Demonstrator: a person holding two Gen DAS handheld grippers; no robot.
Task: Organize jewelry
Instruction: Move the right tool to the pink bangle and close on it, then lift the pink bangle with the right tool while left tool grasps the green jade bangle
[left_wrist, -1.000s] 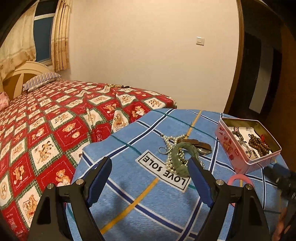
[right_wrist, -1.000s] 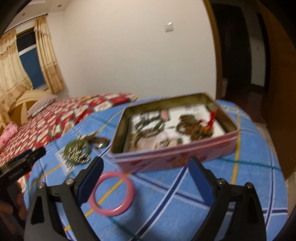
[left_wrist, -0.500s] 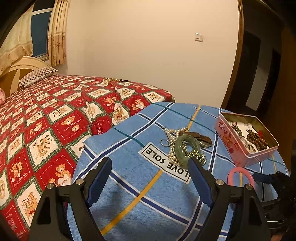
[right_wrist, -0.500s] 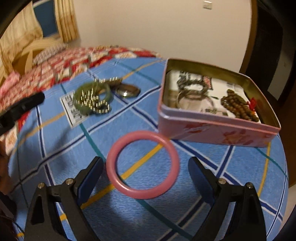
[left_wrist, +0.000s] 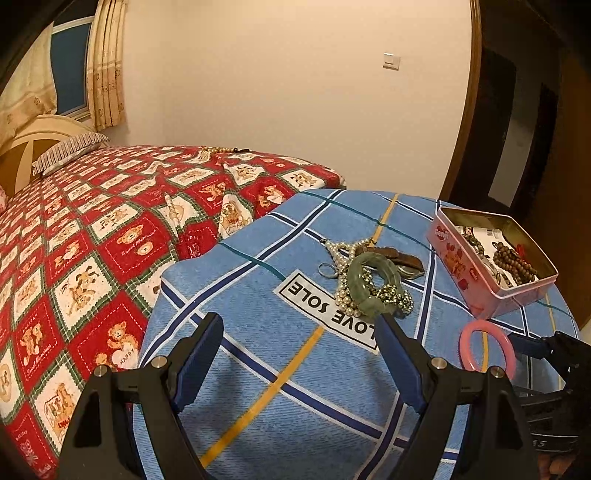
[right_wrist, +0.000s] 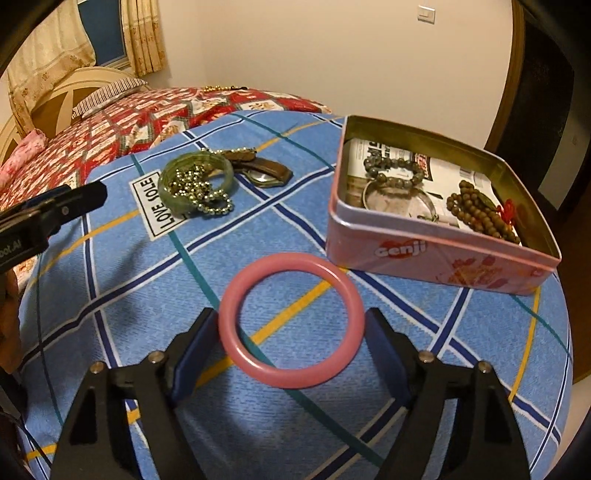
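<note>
- The smooth pink plastic bangle (right_wrist: 291, 320) lies flat on the blue checked cloth (right_wrist: 129, 266), just in front of the pink rectangular tin (right_wrist: 439, 254).
- My right gripper (right_wrist: 291, 334) has dropped in around the bangle, and its jaws have just been closing. The left pad looks to be touching the ring; a sliver of cloth shows at the right pad, so I call it released, not yet clamped.
- I judge this the start of the pick: squeeze the rest, lift, then carry it over the tin's near wall.
- A second ago the right camera looked across at the tin with the bangle off to the lower left; now the ring sits centred between the pads.
- My left gripper (left_wrist: 301, 350) hangs spread wide and empty over the cloth, much as it was, short of the pile further back: a green jade-like bangle (left_wrist: 364, 286) tangled with pearl bead strands (left_wrist: 343, 291).
- The tin already holds dark bead bracelets (right_wrist: 480, 212) and a metal bangle (right_wrist: 397, 197).
</note>
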